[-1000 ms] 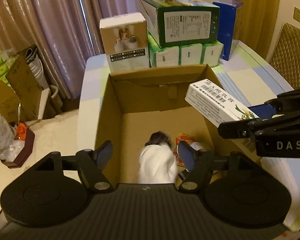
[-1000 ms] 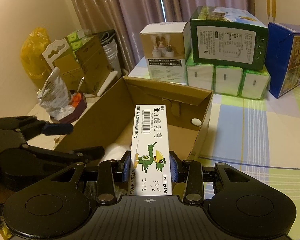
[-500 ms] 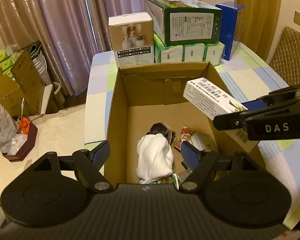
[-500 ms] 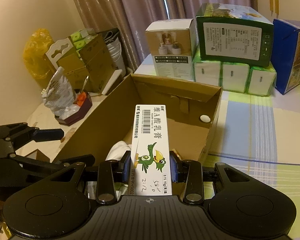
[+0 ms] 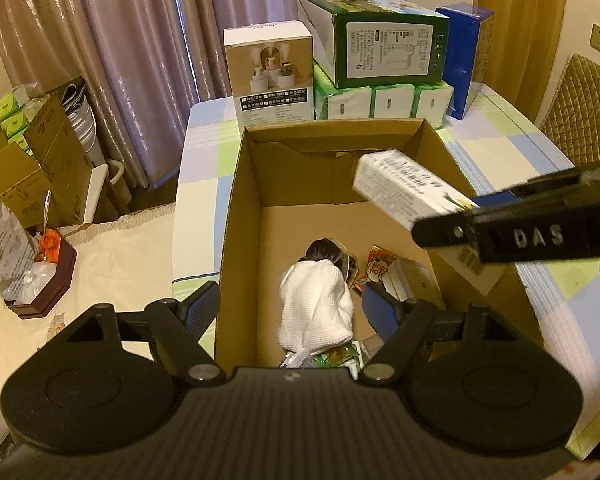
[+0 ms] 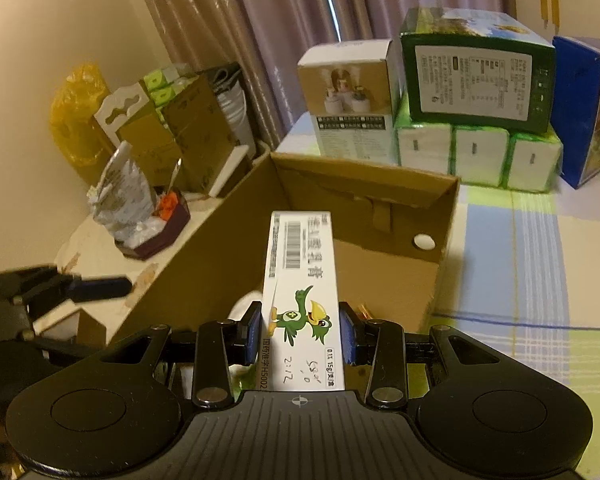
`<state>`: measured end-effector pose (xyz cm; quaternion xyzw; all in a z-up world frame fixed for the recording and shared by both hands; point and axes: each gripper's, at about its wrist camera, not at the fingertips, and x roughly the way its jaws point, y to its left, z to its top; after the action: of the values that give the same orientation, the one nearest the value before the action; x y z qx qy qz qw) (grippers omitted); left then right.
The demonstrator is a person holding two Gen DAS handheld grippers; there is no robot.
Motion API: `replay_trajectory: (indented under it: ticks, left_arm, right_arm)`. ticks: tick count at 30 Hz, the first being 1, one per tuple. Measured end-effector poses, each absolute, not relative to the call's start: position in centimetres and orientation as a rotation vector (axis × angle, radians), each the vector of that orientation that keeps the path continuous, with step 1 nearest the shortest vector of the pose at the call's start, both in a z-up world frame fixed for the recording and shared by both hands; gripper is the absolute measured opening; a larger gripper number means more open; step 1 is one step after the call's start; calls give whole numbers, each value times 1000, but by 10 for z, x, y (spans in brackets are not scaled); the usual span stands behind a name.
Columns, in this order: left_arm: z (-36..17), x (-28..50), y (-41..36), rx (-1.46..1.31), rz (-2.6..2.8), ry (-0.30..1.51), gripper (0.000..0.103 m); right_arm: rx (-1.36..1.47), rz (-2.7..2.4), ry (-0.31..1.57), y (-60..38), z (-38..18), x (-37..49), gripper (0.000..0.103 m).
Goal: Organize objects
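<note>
Purple curtains [image 5: 132,40] hang behind a desk [image 6: 540,240] with a checked cloth in pale blue, green and cream. At the far edge of the desk stand a white box with a picture on it [image 5: 270,72], three green and white tissue packs [image 5: 384,100], a dark green box [image 5: 380,44] on top of the packs, and a tall blue box [image 5: 466,56] beside them.

Near the middle of the desk sits an open cardboard box [image 5: 236,208]. On its floor lies a white cloth bundle [image 5: 316,308] with something dark [image 5: 326,252] poking out at its far end. Just beside it is a small red and orange packet [image 5: 378,268], and some green wrappers [image 5: 332,356] lie at the near wall.

The right gripper [image 6: 300,336] holds a long white medicine box [image 6: 300,292] with a green bird on it. Its jaws are pressed on the two long sides of the medicine box. The medicine box is in the air over the right side of the cardboard box, pointing toward the far wall.

The left gripper [image 5: 290,308] is above the near left corner of the cardboard box. Its jaws are wide apart and hold nothing.

To the left of the desk is a lower cream surface [image 5: 112,264] with a dark red tray [image 5: 48,280] of crinkly bags, and brown cartons [image 5: 40,168] behind it.
</note>
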<state>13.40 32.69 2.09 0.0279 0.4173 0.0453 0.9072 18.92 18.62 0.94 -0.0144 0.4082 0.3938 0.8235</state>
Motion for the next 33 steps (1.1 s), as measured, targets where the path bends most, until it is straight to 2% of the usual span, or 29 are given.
replay_trajectory:
  ticks: [1, 2, 3, 11, 13, 16, 21, 23, 26, 33]
  left_arm:
    - [20, 134, 327, 58, 94, 863, 74]
    - [19, 133, 328, 58, 96, 867, 74]
    - [18, 133, 328, 57, 95, 870, 74]
    - [18, 120, 329, 57, 102, 871, 74]
    - [20, 116, 328, 53, 106, 868, 76]
    - [25, 107, 325, 53, 108, 858, 80]
    - [39, 88, 318, 56, 121, 830, 91]
    - [45, 78, 313, 57, 130, 820, 97]
    - [53, 64, 307, 56, 126, 811, 102]
    - [66, 26, 292, 31, 132, 791, 102]
  right_arm:
    - [-8, 847, 864, 187, 8, 192, 38]
    - [10, 843, 875, 186, 6, 196, 53]
    - [30, 835, 886, 184, 5, 197, 59]
    - [36, 802, 904, 159, 3, 189, 62]
    - [41, 798, 905, 152, 6, 183, 67]
    - [28, 805, 892, 142, 14, 168, 79]
    - [16, 813, 880, 124, 29, 143, 97]
    - [-1, 818, 874, 118, 33, 131, 101]
    - [-48, 815, 862, 110, 38, 111, 101]
    - [-46, 794, 880, 78, 39, 72, 101]
